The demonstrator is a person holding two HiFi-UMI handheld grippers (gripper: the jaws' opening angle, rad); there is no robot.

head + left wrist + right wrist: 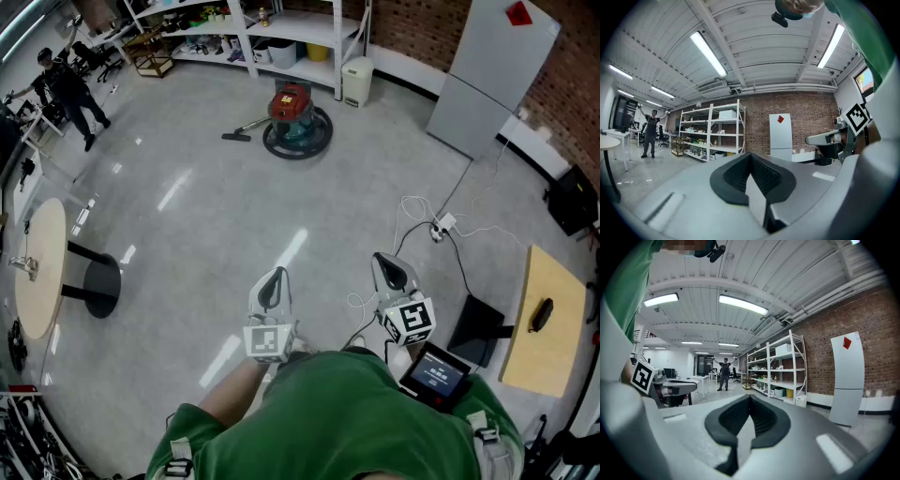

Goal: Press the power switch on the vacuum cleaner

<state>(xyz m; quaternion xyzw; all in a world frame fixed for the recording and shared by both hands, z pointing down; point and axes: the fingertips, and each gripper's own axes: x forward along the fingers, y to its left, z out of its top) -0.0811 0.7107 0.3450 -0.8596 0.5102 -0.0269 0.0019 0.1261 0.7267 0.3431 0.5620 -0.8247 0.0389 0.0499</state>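
Grey floor (234, 216), distant vacuum cleaner (292, 117); left hand-held gripper (275, 277), right hand-held gripper (387, 264) forward, both clenched empty.

Long white fluorescent ceiling tubes (708, 54) light the room brightly and evenly — they burn out to pure white in both gripper views, and in the head view they return as pale streaks of glare on the glossy light-grey floor (178, 192), where shadows are soft and short. All three pictures are fisheye: straight lines bow toward the edges, and the corners of the gripper views fall to black. The distance is sharp, while the near grey bodies of the left gripper (751, 157) and right gripper (750, 398) — close to the lens — look soft.
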